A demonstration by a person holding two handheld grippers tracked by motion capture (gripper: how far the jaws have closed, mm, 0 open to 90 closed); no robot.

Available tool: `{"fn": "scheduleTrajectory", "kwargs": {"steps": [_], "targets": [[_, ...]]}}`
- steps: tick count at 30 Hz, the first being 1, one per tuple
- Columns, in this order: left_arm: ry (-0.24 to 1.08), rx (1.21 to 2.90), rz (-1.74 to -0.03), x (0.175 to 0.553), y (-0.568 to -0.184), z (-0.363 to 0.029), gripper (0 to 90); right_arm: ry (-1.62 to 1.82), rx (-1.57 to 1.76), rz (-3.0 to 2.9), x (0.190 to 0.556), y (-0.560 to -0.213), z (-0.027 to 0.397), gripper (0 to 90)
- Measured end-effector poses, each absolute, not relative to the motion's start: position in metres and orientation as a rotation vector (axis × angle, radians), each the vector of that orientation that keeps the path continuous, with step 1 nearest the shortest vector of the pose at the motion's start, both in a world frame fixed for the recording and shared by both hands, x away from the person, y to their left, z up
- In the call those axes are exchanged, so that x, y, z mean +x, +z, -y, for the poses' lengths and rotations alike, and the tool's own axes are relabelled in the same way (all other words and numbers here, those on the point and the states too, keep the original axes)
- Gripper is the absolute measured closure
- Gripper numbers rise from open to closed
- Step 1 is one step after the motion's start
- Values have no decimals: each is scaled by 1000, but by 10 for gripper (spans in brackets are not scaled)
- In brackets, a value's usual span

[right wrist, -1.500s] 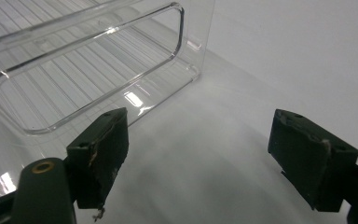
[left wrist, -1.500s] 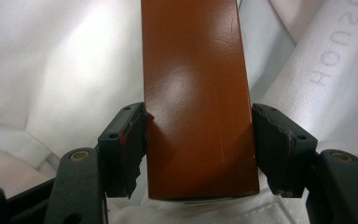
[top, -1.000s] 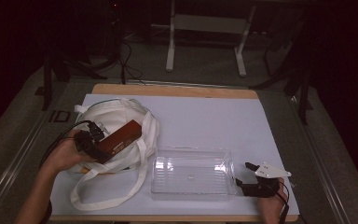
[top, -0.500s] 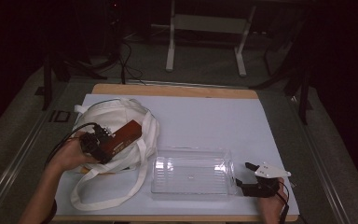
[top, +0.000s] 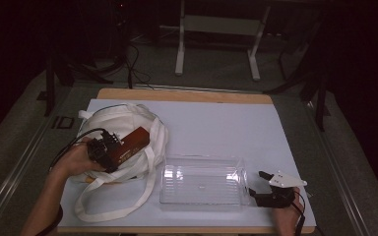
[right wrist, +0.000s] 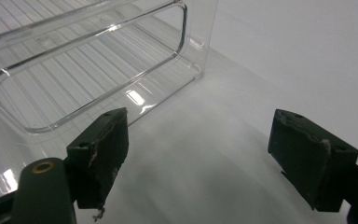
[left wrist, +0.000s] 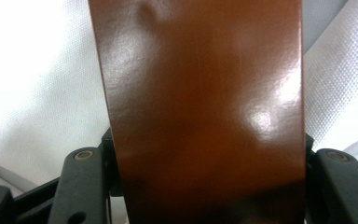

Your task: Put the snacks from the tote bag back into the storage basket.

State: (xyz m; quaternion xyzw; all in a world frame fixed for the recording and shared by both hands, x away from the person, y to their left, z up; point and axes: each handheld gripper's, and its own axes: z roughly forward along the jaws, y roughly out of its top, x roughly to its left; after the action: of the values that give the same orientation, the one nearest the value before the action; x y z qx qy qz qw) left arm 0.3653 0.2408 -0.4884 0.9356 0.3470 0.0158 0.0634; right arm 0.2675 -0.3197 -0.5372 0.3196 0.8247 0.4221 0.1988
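A glossy brown box [top: 130, 144] lies on top of a white tote bag [top: 108, 120] at the left of the table. My left gripper [top: 114, 149] grips its near end; the jaws have just been closing, with the box between them. In the left gripper view the brown box [left wrist: 205, 112] spans the whole gap, and both black jaws press on its sides. My right gripper [top: 256, 184] rests at the front right, beside the right end of a clear plastic tray [top: 202, 179]. The right gripper [right wrist: 205, 144] is open with nothing between its pads [right wrist: 100, 149].
The bag's long straps [top: 113, 209] loop over the white mat toward the front edge. The clear tray's wall [right wrist: 88, 51] stands just ahead and left of the right gripper. White mat [top: 216, 128] stretches behind the tray. Dark floor and stand legs lie beyond the table.
The left gripper has edged slightly toward the brown box and its jaws have narrowed onto it. The right gripper and the tray have not moved.
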Motion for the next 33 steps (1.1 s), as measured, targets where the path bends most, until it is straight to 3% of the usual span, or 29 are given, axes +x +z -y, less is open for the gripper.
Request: {"fn": "scheduleTrajectory", "kwargs": {"steps": [8, 26, 33], "targets": [[51, 2823, -1004, 364, -488, -243, 417, 1179, 892, -2307, 267, -537, 319, 201], [259, 2881, -939, 358, -467, -249, 437, 1176, 890, -2305, 267, -537, 319, 201], [279, 2840, -941, 355, -457, -254, 440, 1176, 889, -2303, 267, -537, 319, 201]]}}
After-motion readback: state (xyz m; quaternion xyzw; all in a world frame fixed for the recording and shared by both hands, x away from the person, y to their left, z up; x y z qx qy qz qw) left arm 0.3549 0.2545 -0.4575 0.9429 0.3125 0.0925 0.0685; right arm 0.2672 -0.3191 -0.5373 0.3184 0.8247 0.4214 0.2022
